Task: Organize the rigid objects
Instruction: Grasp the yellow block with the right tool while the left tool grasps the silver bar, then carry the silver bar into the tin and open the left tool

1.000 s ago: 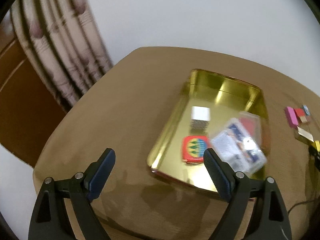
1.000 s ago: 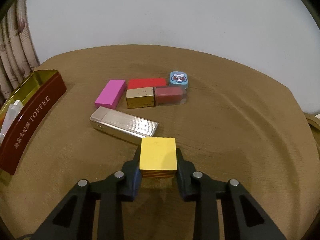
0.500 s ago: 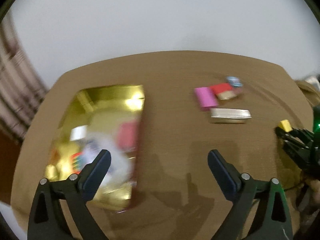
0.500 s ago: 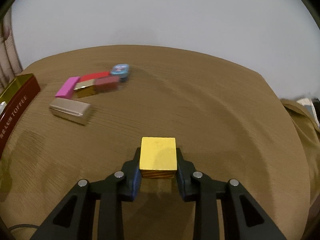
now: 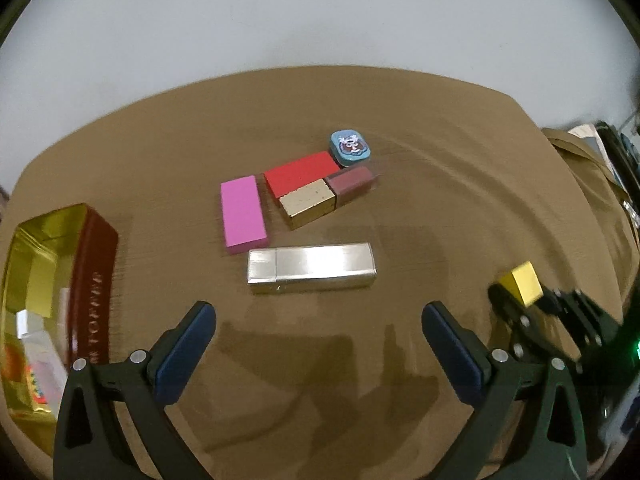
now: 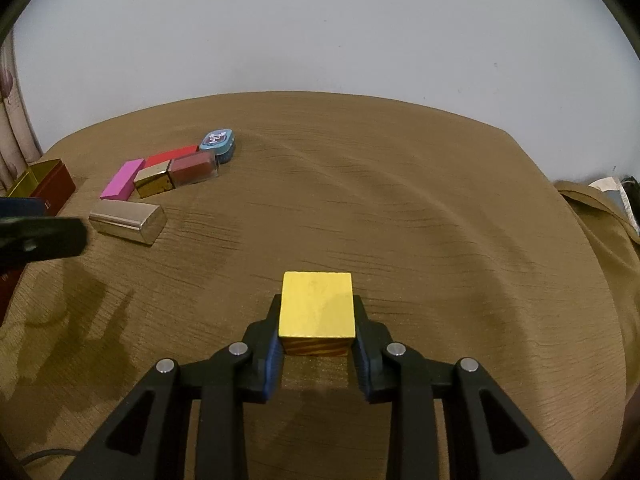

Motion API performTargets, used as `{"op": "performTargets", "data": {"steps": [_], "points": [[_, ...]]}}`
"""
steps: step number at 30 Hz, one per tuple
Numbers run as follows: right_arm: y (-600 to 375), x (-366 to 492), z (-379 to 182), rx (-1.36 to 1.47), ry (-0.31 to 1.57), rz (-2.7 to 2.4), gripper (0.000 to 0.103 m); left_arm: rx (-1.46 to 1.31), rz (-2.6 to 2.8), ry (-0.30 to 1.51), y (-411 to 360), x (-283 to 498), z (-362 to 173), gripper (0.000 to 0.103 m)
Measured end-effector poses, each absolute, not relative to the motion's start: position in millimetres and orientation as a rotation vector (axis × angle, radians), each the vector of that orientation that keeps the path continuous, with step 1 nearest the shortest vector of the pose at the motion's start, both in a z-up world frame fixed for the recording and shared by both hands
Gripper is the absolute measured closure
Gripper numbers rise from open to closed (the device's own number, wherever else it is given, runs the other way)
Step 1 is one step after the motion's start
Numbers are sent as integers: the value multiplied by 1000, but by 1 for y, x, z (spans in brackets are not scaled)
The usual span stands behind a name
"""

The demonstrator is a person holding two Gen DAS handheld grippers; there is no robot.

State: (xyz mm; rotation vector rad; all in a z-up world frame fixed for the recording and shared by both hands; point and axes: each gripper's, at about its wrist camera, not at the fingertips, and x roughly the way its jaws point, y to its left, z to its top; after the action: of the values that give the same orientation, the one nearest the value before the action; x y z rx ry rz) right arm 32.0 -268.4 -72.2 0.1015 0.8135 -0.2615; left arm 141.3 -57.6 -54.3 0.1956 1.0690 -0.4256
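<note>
Yellow block (image 6: 317, 309) clamped in right gripper (image 6: 318, 350), held above table (image 6: 400, 200). Left gripper (image 5: 318, 354) spread, nothing held. Step judged: carry. Next: block to be placed in tin (image 5: 94, 248), far left of right gripper.

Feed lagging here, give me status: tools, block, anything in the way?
Left tool open, empty. Right tool shut on yellow wooden cube. Gold toffee tin far left; silver rectangular case lies between.

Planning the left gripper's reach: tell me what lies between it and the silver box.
Only bare brown tablecloth lies between the open left gripper and the silver box, per the left wrist view.
</note>
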Motion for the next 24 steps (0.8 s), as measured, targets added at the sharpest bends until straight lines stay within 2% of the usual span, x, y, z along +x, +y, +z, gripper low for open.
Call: {"op": "performTargets", "data": {"steps": [14, 17, 20, 24], "points": [[-271, 31, -73, 112, 812, -256, 71, 119, -362, 1163, -64, 174, -88, 1], [-271, 31, -74, 112, 812, -257, 71, 117, -352, 1163, -66, 174, -90, 6], [-271, 32, -74, 114, 812, -256, 71, 114, -342, 1168, -76, 175, -93, 22], [-271, 32, -74, 117, 811, -256, 71, 104, -338, 1159, -77, 172, -93, 22]]}}
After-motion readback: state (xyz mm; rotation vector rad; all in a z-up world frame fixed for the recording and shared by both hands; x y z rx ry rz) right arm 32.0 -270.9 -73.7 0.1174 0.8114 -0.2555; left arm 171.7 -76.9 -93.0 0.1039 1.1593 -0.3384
